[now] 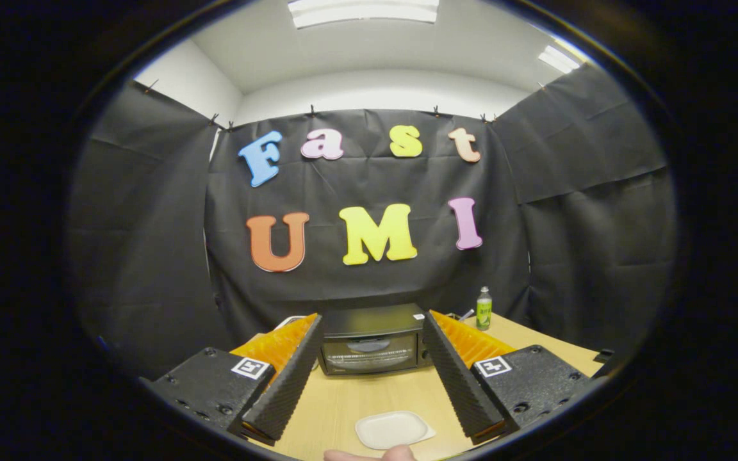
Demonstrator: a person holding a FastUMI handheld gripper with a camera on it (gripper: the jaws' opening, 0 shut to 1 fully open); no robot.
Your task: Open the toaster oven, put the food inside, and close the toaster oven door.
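Note:
A black toaster oven (372,340) stands at the far side of the wooden table (369,400), its glass door closed. It shows beyond and between the fingers. My gripper (374,326) is open and held well back from the oven, with nothing between its fingers. A small white tray (393,428) lies on the table, low between the fingers; I see no food on it. A pale rounded thing (370,455) shows just nearer than the tray; what it is I cannot tell.
A small green bottle (483,308) stands on the table to the right of the oven. Something white (287,320) peeks out behind the left finger. Black cloth walls close the booth behind and on both sides.

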